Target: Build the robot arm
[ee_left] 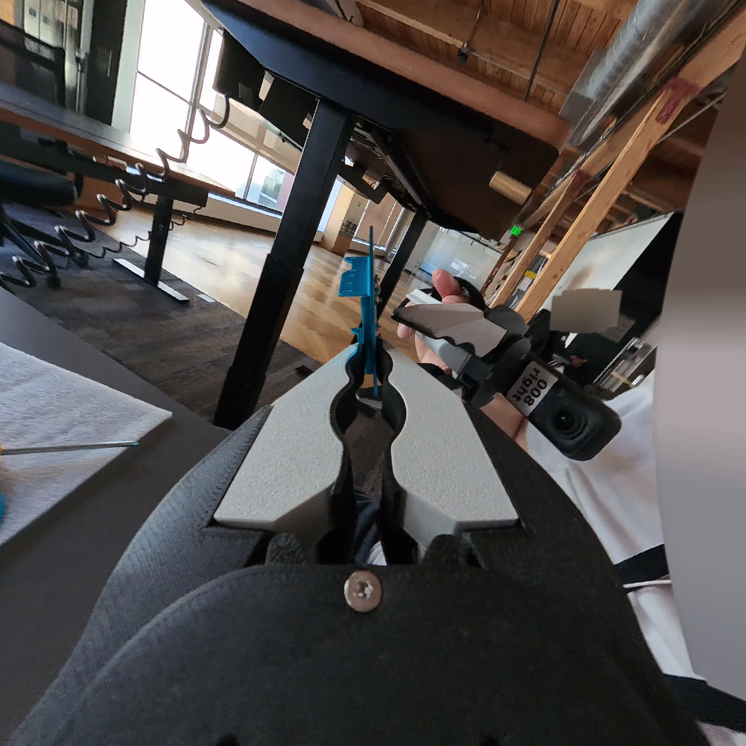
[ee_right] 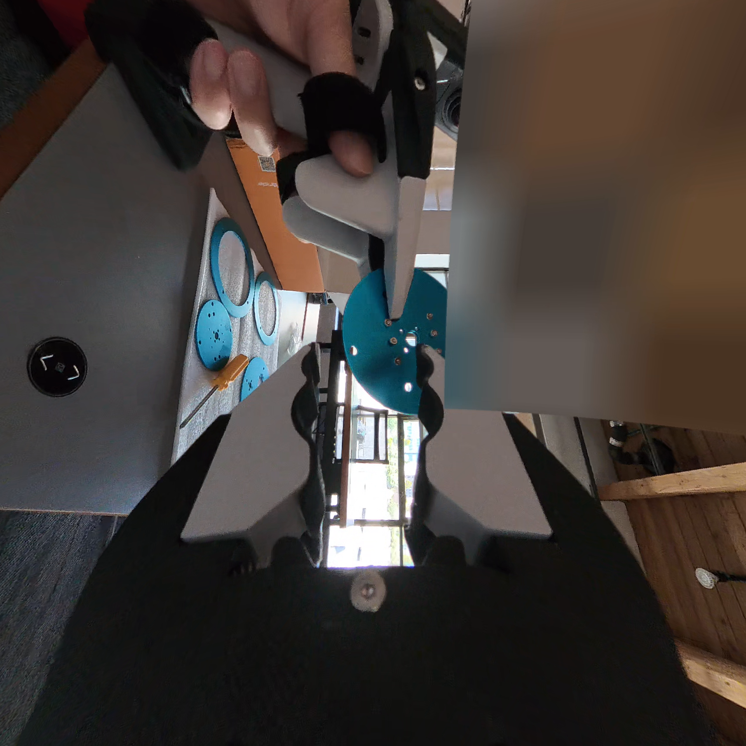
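Observation:
My left gripper (ee_left: 370, 352) is shut on a round blue metal plate (ee_left: 369, 306), which I see edge-on and which stands upright above the fingertips. In the right wrist view the same plate (ee_right: 379, 363) shows its flat face, with small holes and screws near the middle, and the left gripper (ee_right: 397, 309) pinches it from above. My right gripper (ee_right: 369, 353) is open and empty, and its right fingertip (ee_right: 428, 355) is just in front of the plate's face. In the left wrist view the right gripper (ee_left: 407, 329) hovers close to the right of the plate, held by a hand in a fingerless glove.
On a grey mat (ee_right: 193, 387) on the table lie two blue rings (ee_right: 232, 266), two blue discs (ee_right: 213, 335) and a yellow-handled screwdriver (ee_right: 226, 377), beside an orange box (ee_right: 274, 218). A black desk leg (ee_left: 290, 250) stands behind the plate. A person in a white shirt is at the right.

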Demonstrator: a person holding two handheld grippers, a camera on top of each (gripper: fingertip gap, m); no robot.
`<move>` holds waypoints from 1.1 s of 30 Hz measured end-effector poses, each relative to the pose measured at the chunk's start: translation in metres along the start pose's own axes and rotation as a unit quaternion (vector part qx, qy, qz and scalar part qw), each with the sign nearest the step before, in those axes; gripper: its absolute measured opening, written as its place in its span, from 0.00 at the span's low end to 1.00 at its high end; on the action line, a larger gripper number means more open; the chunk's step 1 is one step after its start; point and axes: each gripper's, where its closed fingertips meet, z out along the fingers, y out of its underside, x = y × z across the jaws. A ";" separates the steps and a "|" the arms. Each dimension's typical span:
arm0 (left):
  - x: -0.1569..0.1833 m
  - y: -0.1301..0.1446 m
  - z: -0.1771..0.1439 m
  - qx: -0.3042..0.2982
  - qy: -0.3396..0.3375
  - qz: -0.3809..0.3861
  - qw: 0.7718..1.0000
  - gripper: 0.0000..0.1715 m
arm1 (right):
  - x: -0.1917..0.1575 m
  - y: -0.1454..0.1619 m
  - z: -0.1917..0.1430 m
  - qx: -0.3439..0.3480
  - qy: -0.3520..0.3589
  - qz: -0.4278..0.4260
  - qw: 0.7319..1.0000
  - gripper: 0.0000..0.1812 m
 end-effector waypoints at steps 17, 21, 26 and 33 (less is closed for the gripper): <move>-0.007 0.005 0.006 -0.002 -0.010 -0.040 0.999 0.02 | -0.005 0.005 0.006 -0.021 -0.030 0.062 0.997 0.14; -0.009 0.004 0.007 0.004 -0.020 -0.039 0.999 0.02 | -0.005 0.008 0.008 -0.032 -0.027 0.058 0.997 0.14; -0.009 -0.002 0.007 0.028 -0.029 -0.035 0.999 0.02 | 0.001 0.011 0.007 -0.045 -0.001 0.054 0.998 0.11; -0.007 -0.005 0.006 0.042 -0.034 -0.027 0.998 0.02 | 0.003 0.011 0.008 -0.051 0.017 0.059 0.997 0.11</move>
